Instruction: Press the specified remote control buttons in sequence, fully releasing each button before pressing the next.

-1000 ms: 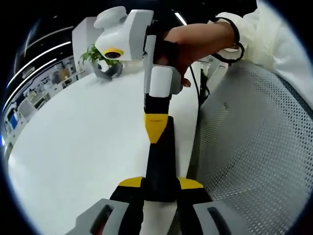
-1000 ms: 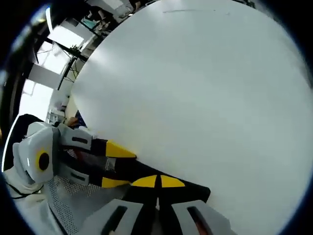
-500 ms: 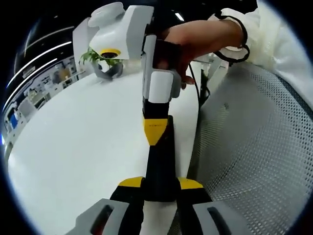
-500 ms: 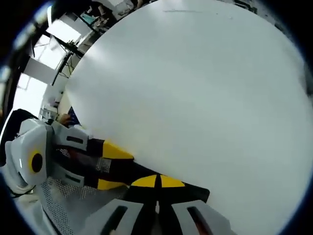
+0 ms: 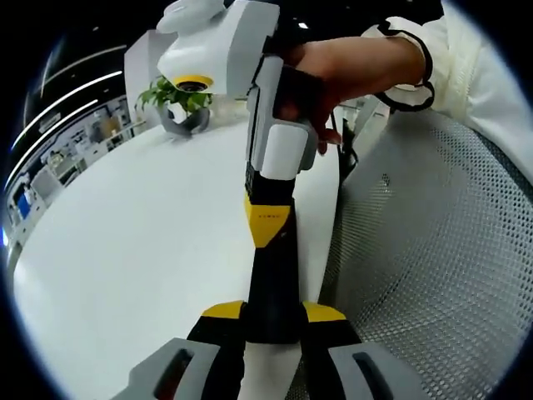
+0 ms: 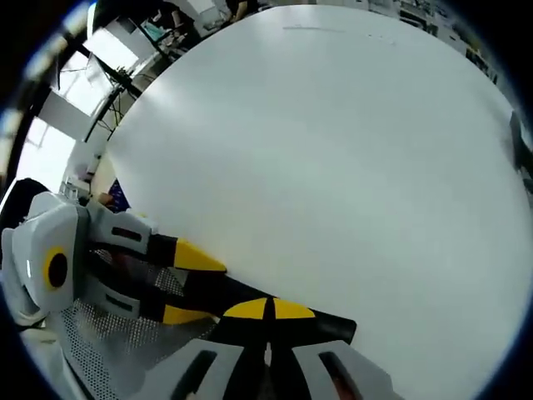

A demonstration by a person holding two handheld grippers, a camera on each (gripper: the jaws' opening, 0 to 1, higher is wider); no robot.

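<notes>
Left tool (image 5: 271, 321) is clamped on the near end of the black remote control (image 5: 273, 275), held over the edge of the white desk (image 5: 125, 250). Right tool (image 5: 266, 229), jaws together and empty, rests its yellow tip on the remote; since a second ago the hand (image 5: 333, 75) has tilted slightly, probably easing off a button.

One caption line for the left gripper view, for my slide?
Left tongs hold a black remote while right tongs press it.
</notes>
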